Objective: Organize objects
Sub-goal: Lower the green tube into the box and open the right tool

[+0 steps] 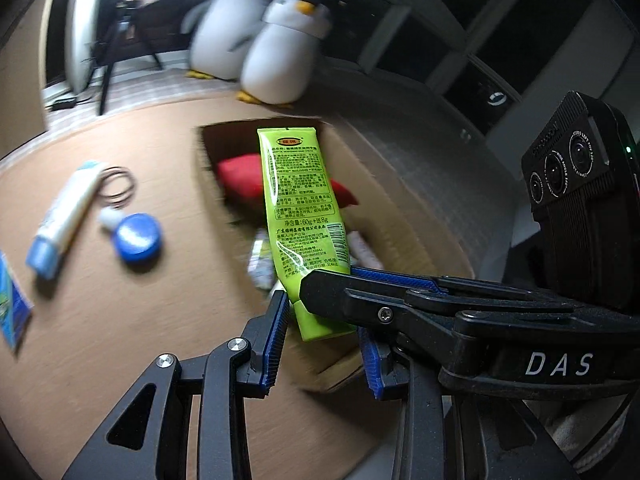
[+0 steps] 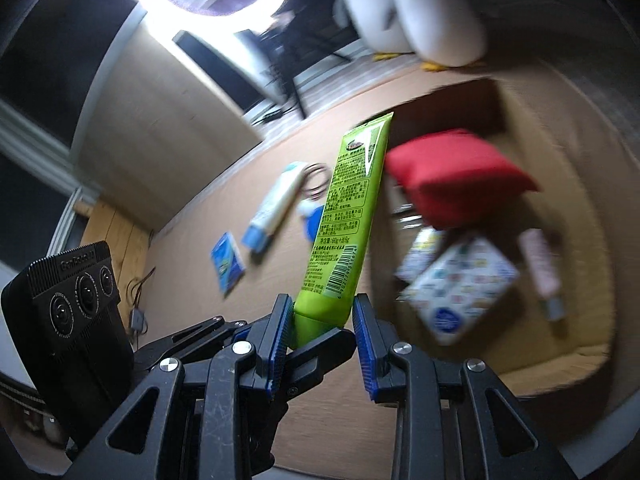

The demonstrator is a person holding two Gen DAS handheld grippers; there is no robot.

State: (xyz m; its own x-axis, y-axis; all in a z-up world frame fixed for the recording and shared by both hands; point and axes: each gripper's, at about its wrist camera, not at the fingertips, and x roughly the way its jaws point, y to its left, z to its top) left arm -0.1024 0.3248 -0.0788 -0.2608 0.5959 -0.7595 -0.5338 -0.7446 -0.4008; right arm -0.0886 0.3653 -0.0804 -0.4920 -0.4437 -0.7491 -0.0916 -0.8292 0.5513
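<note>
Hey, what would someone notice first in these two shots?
A bright green tube stands up at centre, its cap end clamped by both grippers. Behind it an open cardboard box holds a red pouch. Two plush penguins sit beyond the table.

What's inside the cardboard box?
Inside the cardboard box lie a red pouch, a white patterned packet and a pink tube. Whatever sits under the pouch is hidden, and the green tube covers the box's left edge.
</note>
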